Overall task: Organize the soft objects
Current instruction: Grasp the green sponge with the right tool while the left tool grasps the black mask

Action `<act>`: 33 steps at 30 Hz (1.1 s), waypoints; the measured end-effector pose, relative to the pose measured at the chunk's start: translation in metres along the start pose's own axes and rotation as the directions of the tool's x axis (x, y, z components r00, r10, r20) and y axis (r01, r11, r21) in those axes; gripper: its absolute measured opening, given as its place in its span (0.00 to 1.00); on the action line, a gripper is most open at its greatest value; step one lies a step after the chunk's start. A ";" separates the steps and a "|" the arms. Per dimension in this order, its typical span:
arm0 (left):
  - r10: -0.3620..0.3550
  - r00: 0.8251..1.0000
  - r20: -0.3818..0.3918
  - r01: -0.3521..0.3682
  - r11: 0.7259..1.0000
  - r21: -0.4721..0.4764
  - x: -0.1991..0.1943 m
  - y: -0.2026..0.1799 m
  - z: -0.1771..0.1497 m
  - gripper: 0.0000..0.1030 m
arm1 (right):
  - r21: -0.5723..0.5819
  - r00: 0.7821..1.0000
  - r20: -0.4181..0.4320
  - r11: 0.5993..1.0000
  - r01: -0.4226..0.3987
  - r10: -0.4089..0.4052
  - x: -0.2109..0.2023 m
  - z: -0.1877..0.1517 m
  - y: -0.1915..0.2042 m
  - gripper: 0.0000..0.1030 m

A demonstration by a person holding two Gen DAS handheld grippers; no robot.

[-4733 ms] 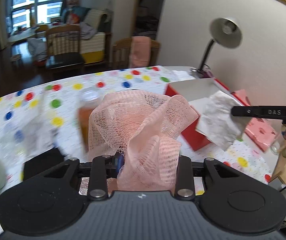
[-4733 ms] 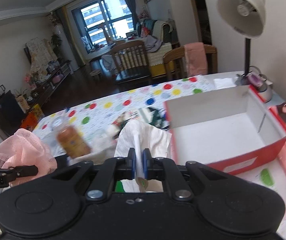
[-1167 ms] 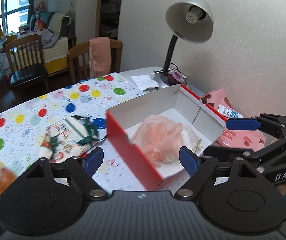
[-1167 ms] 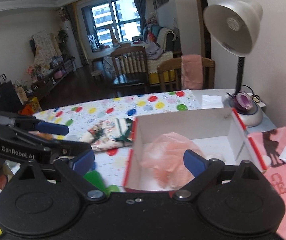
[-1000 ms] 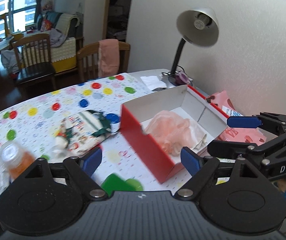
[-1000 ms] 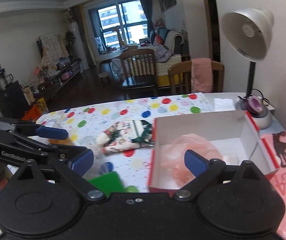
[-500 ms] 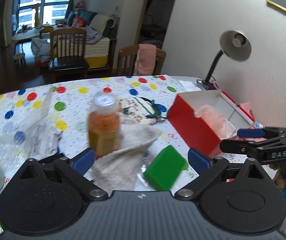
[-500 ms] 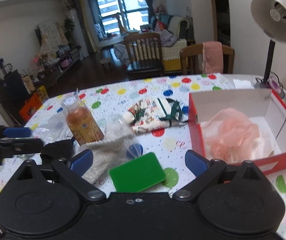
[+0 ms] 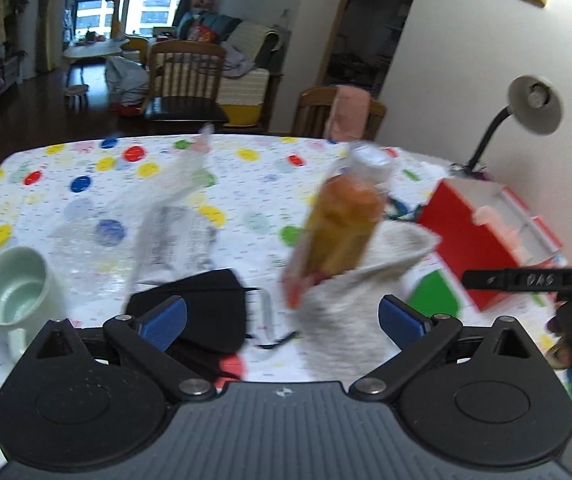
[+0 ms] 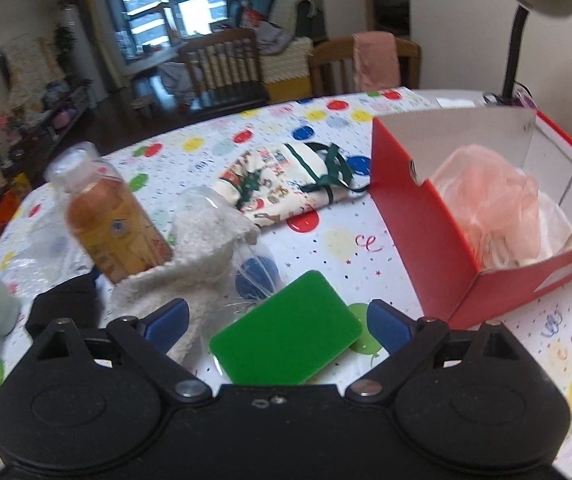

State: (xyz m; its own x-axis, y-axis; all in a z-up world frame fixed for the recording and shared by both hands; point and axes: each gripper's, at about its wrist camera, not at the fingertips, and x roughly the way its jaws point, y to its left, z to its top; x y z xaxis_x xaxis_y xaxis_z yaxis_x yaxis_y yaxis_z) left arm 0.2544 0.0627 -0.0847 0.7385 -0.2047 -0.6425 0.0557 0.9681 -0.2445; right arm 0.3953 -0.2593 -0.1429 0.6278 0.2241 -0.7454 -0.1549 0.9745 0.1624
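I see the orange bottle [image 9: 342, 224] all blurry. The right claw [image 9: 526, 280] is cut off at the edge. The grey towel [image 10: 202, 256] hides the bottle's bottom.

A table under a white polka-dot cloth [image 10: 338, 240] carries an open red cardboard box [image 10: 426, 236]. Left of the box lie a flat green sponge [image 10: 286, 344], a patterned fabric pouch [image 10: 282, 184], a white fuzzy towel [image 10: 202, 252], an orange drink bottle [image 10: 114, 224], a black mask [image 9: 202, 308] and a pale green mug [image 9: 14, 292].

Rough towel [image 10: 202, 248], smooth green sponge [image 10: 286, 340]
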 end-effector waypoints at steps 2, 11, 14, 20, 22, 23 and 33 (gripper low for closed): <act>0.038 0.999 -0.003 -0.038 0.999 0.015 0.008 0.011 -0.003 1.00 | 0.027 0.999 -0.011 0.999 0.033 -0.033 0.011 0.000 0.002 0.93; 0.115 0.992 -0.048 -0.112 0.992 0.053 0.044 0.050 -0.012 1.00 | 0.176 0.986 -0.104 0.973 0.148 -0.131 0.052 0.002 0.003 0.92; 0.106 0.991 -0.079 -0.103 0.994 0.035 0.060 0.062 -0.010 1.00 | 0.201 0.981 -0.129 0.965 0.170 -0.146 0.061 0.001 0.004 0.91; 0.118 0.984 -0.135 -0.113 0.993 0.046 0.089 0.075 -0.011 1.00 | 0.240 0.969 -0.182 0.948 0.209 -0.167 0.073 -0.003 0.005 0.91; 0.125 0.980 -0.156 -0.119 0.992 0.046 0.098 0.077 -0.012 1.00 | 0.242 0.964 -0.200 0.944 0.224 -0.177 0.077 -0.004 0.005 0.91; 0.132 0.977 -0.165 -0.127 0.991 0.044 0.102 0.079 -0.012 1.00 | 0.244 0.962 -0.208 0.943 0.227 -0.178 0.078 -0.005 0.005 0.91; 0.146 0.964 -0.221 -0.155 0.988 -0.026 0.119 0.098 -0.017 0.91 | 0.300 0.955 -0.251 0.925 0.233 -0.160 0.086 -0.009 0.002 0.86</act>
State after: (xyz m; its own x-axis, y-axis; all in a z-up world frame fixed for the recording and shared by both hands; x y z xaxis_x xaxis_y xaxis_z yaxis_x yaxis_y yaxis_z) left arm 0.3368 0.1309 -0.1974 0.5720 -0.0883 -0.8155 -0.0772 0.9840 -0.1607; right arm 0.4421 -0.2384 -0.2131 0.4331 0.0551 -0.8997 0.2319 0.9577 0.1703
